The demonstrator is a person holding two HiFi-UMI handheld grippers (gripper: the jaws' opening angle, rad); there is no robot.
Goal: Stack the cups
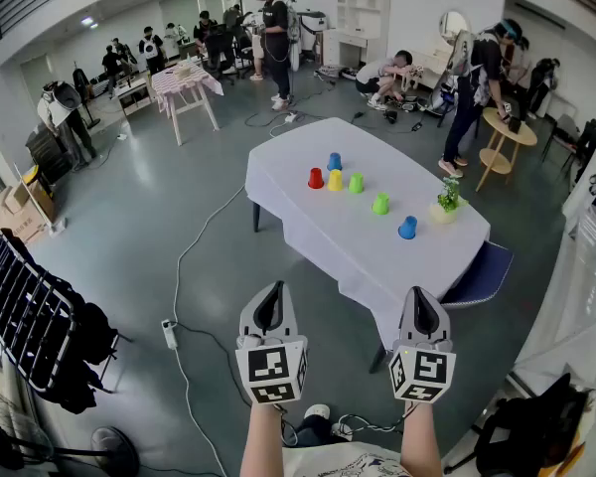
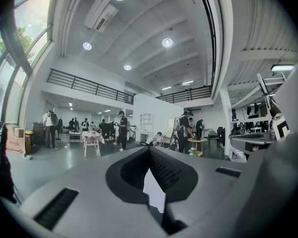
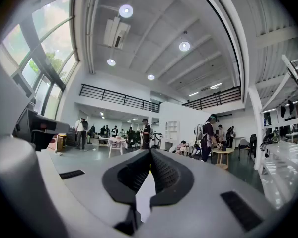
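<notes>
Several upturned cups stand on a white-clothed table (image 1: 308,227) ahead of me in the head view: a blue cup (image 1: 335,161), a red cup (image 1: 316,178), a yellow cup (image 1: 335,180), a green cup (image 1: 356,183), a second green cup (image 1: 380,204) and a second blue cup (image 1: 407,228). My left gripper (image 1: 271,297) and right gripper (image 1: 421,302) are held level, well short of the table, both shut and empty. In the left gripper view the left gripper (image 2: 150,150) shows jaws closed together; the right gripper (image 3: 150,153) looks the same in its own view.
A small potted plant (image 1: 447,199) stands at the table's right end, with a blue chair (image 1: 482,274) beside it. A cable and power strip (image 1: 170,334) lie on the floor to the left. A black rack (image 1: 25,316) stands at far left. People stand in the background.
</notes>
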